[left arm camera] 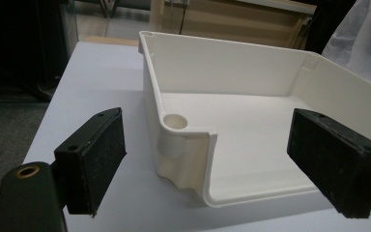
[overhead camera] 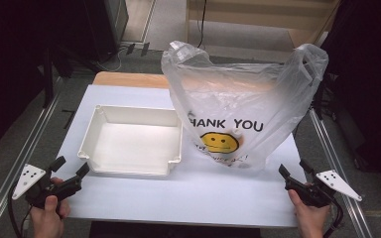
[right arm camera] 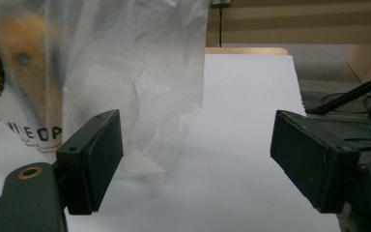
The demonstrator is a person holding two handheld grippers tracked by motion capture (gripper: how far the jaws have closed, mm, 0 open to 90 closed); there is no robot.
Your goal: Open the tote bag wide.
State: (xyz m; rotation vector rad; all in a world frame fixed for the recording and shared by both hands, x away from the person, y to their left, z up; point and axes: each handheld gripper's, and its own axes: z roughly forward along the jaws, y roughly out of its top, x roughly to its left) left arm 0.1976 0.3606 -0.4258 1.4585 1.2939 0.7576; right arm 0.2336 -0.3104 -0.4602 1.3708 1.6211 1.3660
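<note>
Two items stand on the white surface: a white tray at centre left of the high view and a clear plastic bag printed "THANK YOU" with a yellow smiley face, at centre right. Tray and bag sit just beside each other; whether they touch cannot be told.

Status: no work step appears done. The tray interior is bare. The bag stands upright with its handles raised at the top of the frame; something pale shows dimly through its wall, and what it is cannot be told.

Left hand-held gripper: lower left of the high view, jaws wide, nothing between them. In the left gripper view the jaws frame the near corner of the tray without contact.

Right hand-held gripper: lower right of the high view, jaws wide, nothing held. In the right gripper view the bag fills the upper left, its lower edge near the left jaw but apart from it.

Remaining, as a judgement: the whole job. Both grippers are staged at the near edge, one facing each item, so the first approach and grasp are still to come.
</note>
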